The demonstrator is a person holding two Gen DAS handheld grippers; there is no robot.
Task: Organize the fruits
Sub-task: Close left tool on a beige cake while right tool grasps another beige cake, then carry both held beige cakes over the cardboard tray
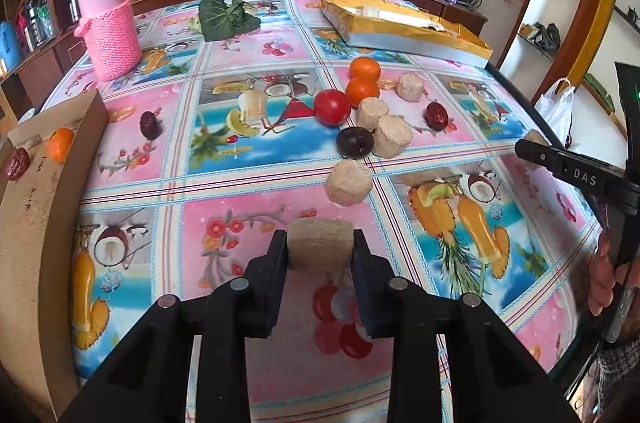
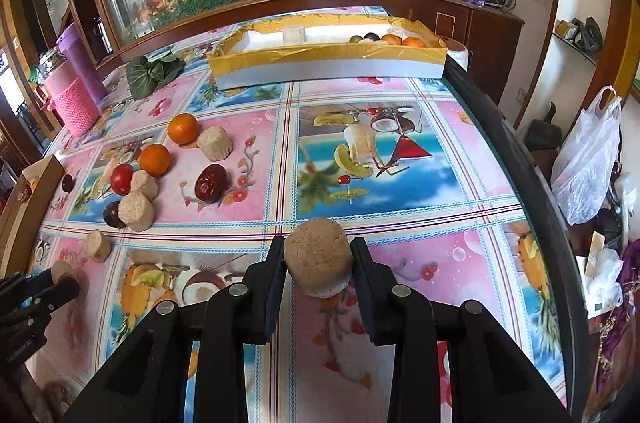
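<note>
Left claw point(image 1: 320, 249) pinches a tan cylindrical cake point(image 1: 321, 243) between its fingers above the bench point(image 1: 260, 179), right claw point(image 2: 318, 259) likewise clamps a second round cake point(image 2: 319, 257), while oranges point(image 2: 183, 128), tomato point(image 2: 122, 179) and dates point(image 2: 210, 183) lie ahead-left, well apart

Both fisheye cameras sit low over the fruit-patterned pink-and-blue tablecloth point(image 1: 256, 35), looking forward along their black fingers toward the floral mirror. The left view stands nearer the brown cardboard box point(image 1: 44, 191) at 9 o'clock; the right view faces the yellow-rimmed tray point(image 2: 328, 61) at 12 o'clock. Both share the central fruit cluster.
</note>
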